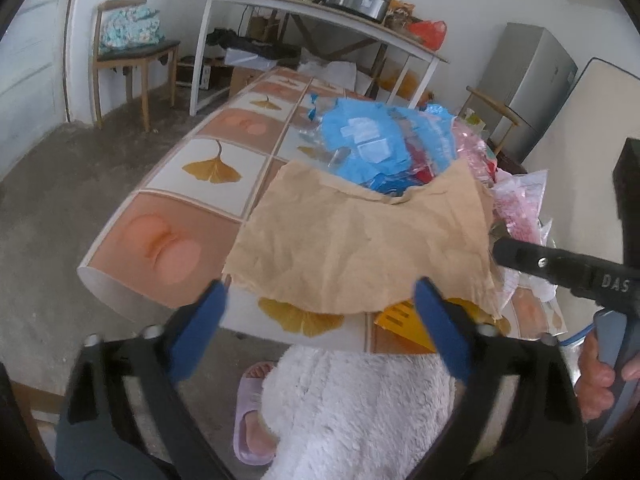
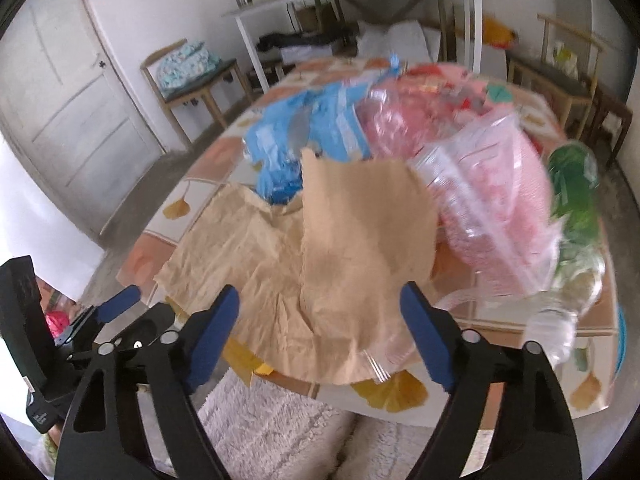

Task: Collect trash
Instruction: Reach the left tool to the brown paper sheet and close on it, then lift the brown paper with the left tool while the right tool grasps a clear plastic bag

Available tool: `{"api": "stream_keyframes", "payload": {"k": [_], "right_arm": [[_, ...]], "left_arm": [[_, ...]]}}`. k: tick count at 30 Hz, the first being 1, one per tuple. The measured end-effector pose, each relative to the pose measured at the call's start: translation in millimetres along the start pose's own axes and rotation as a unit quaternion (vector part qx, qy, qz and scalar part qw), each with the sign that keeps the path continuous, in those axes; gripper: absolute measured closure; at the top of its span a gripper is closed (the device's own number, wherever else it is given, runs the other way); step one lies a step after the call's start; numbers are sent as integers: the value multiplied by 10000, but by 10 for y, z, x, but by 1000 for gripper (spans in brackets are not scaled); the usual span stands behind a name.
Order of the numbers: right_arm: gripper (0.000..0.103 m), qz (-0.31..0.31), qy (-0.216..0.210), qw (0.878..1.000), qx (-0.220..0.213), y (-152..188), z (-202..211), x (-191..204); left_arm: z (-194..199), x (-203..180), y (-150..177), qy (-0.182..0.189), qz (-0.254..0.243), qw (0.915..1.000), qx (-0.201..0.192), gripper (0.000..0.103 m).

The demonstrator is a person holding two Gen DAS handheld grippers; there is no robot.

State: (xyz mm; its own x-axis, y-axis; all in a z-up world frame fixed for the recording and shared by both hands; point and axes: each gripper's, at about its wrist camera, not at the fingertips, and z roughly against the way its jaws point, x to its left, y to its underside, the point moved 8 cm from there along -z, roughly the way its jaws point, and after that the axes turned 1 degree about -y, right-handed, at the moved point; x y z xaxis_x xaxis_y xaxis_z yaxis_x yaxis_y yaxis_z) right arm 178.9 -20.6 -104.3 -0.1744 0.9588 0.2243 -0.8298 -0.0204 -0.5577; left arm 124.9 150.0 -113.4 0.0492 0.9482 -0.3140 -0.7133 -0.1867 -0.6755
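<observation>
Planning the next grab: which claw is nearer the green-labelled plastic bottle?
Right. The right claw is open over the brown paper, with the bottle just to its right. The left claw is open farther left, at the table's near edge.

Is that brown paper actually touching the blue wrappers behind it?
Touching. In the right wrist view the brown paper lies against the blue wrappers, its torn top edge overlapping them with no tablecloth showing between; the left wrist view shows the same overlap.
</observation>
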Motion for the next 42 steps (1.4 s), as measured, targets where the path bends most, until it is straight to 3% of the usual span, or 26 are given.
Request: {"api": "stream_keyframes", "payload": {"k": [2,4,7,9,12,16,20,24,28,33,37,38,40,42], "right_arm": [[30,-76,1,9999,93,-20,-99,-22],[36,-119,29,9998,154,-35,-176,-16],[54,-133,15,9997,192,-52,-238,16],[75,-98,12,9998,181,-52,-244,66],[96,-6,8,9999,123,-75,-201,119],[98,240,-44,9997,-69,-145,-90,242],[99,425,-359,9983,-199,-229,43,425],[99,711,-882,9931,-310,-350,124,752],[99,873,-1695,9816,-108,-483,36,1119],[99,796,-2238,9690,684,-539,-426,1332],[99,371,-2127,9640,1551,-477,-923,1230],[99,233,-2057,9624,1757,-456,-1040,1178],[99,133,-1917,9593,2068,-411,-1209,1118],[99,137,-1808,9583,2208,-353,-1304,1091]], "left_arm": [[-77,47,0,58,71,9999,123,37],[-171,87,-2,106,127,9996,234,55],[-217,109,-13,104,28,9997,234,65],[-243,114,-18,139,-18,9996,260,68],[-248,136,-19,209,14,9994,269,76],[-250,154,2,279,96,9992,278,85],[-258,179,11,357,184,9988,269,90],[-252,205,24,496,282,9981,233,91],[-256,247,23,598,385,9972,217,92],[-215,326,28,593,465,9970,170,93],[-134,433,24,570,547,9968,91,90],[-114,452,19,590,549,9967,67,88],[-57,481,5,650,543,9964,-16,70],[6,499,-30,744,511,9958,-125,62]]}}
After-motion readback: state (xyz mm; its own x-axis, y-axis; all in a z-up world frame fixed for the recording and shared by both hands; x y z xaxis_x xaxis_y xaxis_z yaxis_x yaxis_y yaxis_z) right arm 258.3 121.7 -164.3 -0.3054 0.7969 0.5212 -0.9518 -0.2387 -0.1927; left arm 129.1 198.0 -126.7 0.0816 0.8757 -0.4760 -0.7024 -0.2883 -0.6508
